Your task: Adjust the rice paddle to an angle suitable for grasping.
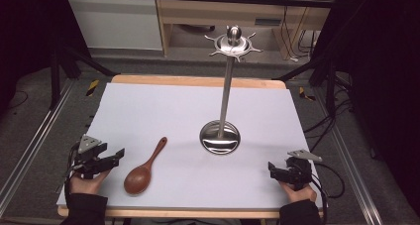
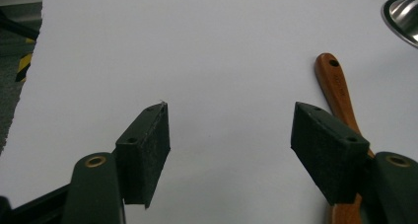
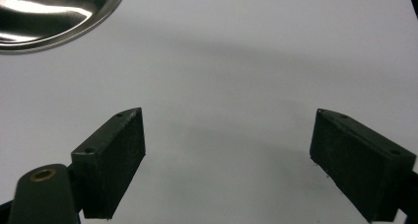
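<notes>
A wide bench [image 1: 148, 106] with a pale wooden rim is covered by a smooth, matte white sheet [image 1: 163, 111].

Just right of the sheet's centre stands a tall utensil stand [image 1: 225, 93] of polished steel: a thin straight pole rises from a shallow, round, mirror-bright dish base [image 1: 220, 138] to a ring of short curved hooks topped by a small ball knob.

At about eight o'clock from that base lies a wooden spoon [image 1: 143, 169], flat on the sheet and well apart from the stand. It is reddish brown, glossy and smooth, with a deep oval bowl nearest the person and a slim flattened handle running toward one o'clock. In the left claw view a small hole shows near the handle's rounded end [image 2: 334, 63].

The left claw [image 1: 117, 155], black and blocky, rests at nine o'clock from the spoon, just beside it without touching; its flat, grainy pads [image 2: 148, 152] stand wide apart with nothing between them.

The right claw [image 1: 272, 168], at the sheet's five o'clock edge, is likewise spread wide and empty.
</notes>
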Demonstrator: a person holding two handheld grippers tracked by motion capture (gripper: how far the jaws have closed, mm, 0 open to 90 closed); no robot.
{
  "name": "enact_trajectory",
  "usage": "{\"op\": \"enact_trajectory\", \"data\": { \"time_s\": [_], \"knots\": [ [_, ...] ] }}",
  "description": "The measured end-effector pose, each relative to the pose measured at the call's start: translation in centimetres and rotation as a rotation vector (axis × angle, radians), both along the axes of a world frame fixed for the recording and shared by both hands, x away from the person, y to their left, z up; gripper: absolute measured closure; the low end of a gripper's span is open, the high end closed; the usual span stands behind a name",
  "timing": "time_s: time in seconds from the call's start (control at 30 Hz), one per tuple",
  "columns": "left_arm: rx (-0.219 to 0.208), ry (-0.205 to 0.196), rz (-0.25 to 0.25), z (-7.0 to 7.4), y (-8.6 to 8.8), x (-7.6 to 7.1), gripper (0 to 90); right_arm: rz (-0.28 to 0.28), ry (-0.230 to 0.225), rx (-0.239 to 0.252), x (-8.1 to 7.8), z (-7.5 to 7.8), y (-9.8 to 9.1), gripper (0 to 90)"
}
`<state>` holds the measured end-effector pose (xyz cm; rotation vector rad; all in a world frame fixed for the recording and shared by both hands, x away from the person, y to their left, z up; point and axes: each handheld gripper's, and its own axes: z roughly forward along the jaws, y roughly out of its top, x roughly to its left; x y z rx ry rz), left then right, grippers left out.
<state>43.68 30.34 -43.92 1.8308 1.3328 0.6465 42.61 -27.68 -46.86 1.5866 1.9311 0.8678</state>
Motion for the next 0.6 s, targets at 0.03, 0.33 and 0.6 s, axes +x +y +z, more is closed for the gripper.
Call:
{"op": "enact_trajectory", "data": {
  "time_s": [0.03,0.33,0.6],
  "knots": [
    [0.000,0.000,0.000,0.0,0.0,0.0,30.4,0.000,-0.001,-0.002,0.0,0.0,0.1,13.6],
    [0.005,-0.009,-0.047,0.8,-1.3,-0.4,30.4,-0.002,-0.004,-0.004,-0.1,-0.1,0.3,13.5],
    [0.009,0.008,-0.083,1.2,-2.5,-0.4,30.0,-0.006,-0.011,-0.013,-0.2,-0.1,0.4,13.4]
  ]
}}
